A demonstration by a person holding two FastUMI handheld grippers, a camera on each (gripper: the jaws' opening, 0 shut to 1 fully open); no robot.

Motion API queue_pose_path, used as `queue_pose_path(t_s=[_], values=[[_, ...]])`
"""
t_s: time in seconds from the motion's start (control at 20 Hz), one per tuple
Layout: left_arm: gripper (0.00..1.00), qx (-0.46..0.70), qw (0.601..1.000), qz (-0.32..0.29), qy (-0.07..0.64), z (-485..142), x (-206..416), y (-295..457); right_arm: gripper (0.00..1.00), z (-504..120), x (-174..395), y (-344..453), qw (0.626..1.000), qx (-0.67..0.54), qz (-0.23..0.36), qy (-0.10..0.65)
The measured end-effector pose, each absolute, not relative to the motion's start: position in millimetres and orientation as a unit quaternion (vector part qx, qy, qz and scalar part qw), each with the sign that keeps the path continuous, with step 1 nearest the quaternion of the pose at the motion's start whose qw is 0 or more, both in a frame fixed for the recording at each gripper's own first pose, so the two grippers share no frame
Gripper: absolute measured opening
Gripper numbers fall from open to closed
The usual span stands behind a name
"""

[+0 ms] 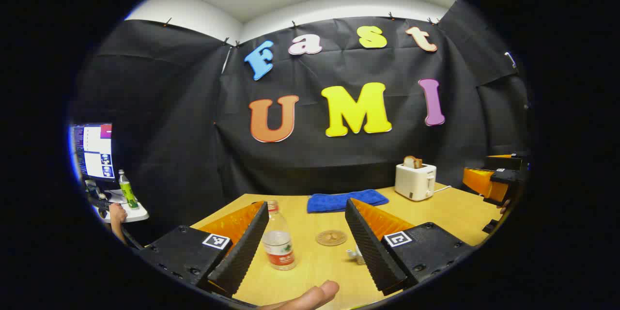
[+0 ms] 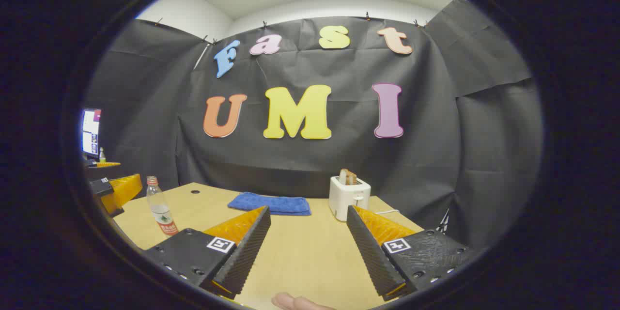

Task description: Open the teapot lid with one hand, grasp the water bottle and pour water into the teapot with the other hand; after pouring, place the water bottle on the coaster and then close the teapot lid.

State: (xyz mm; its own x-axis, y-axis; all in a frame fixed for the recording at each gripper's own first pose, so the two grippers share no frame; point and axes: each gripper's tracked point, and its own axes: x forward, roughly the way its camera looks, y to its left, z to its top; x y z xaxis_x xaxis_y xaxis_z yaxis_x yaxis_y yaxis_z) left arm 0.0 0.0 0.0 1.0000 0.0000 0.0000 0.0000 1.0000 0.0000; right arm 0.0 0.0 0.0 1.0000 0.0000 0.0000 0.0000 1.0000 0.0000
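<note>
Beside the round coaster [image 1: 331,238] stands an upright clear water bottle [image 1: 278,243], red-labelled; both grippers [image 1: 306,247] [image 2: 308,247] gape wide, empty.

Blue towel [image 1: 347,201] beside white toaster [image 1: 415,181] on wooden table [image 1: 450,213]

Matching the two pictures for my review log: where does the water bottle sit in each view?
Left gripper view: water bottle stands low centre-left, by the left claw's near finger.
Right gripper view: water bottle stands at the far left table edge.
Shared landmark: the toaster beside the blue cloth.
</note>
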Motion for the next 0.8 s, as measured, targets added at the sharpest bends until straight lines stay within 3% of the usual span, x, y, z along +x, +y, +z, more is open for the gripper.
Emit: queue_pose_path(t_s=[0.25,0.8], values=[[0.98,-0.024,0.999,-0.015,0.036,-22,-1,23,0.95,-15,-5,19,1.000,-0.014,0.002,0.003],[0.98,-0.009,0.999,0.000,0.033,-25,2,38,0.95,-42,14,31,0.999,-0.035,-0.002,0.025]])
